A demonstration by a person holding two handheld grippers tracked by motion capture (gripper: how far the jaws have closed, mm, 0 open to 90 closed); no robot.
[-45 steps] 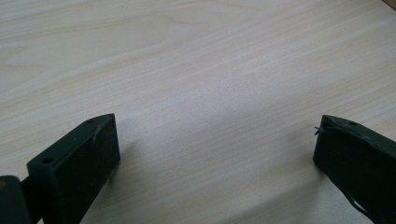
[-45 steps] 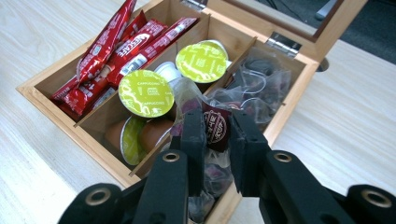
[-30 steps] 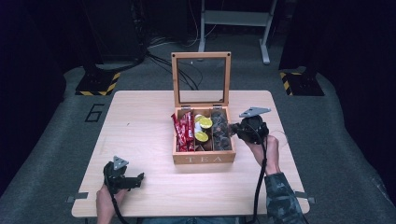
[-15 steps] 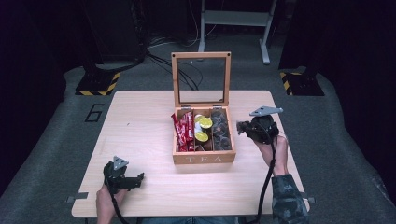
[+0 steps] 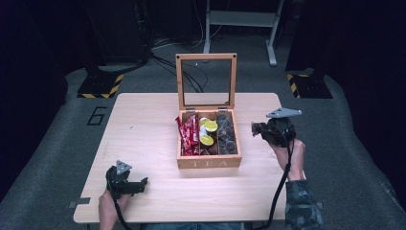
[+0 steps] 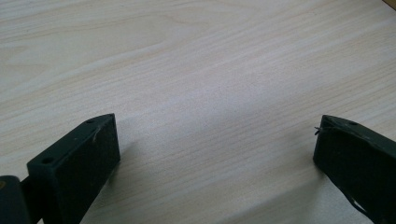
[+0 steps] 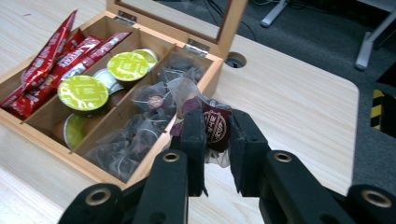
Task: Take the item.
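Nearest me, left of the box, idle tongs; right of it, a tea bag held clear.

At the table's near edge, well to the left of the open wooden tea box with its glass-paned lid [image 5: 208, 162], my left gripper [image 5: 125, 181] rests low over the bare pale wood table [image 6: 196, 70] with its jaws spread wide and nothing between them, parked out of the way, I judge. Just right of the box, my right gripper [image 7: 215, 140] is pinched on a clear-wrapped tea bag with a dark red round label [image 7: 214, 122], lifted free beside the right compartment, probably to carry it off. Inside the box lie more wrapped tea bags [image 7: 140, 126], then green-topped capsules [image 7: 83, 92] in the middle, and red sachets [image 7: 56, 53] at its far left. Behind them the lid stands upright, so all compartments stay reachable.
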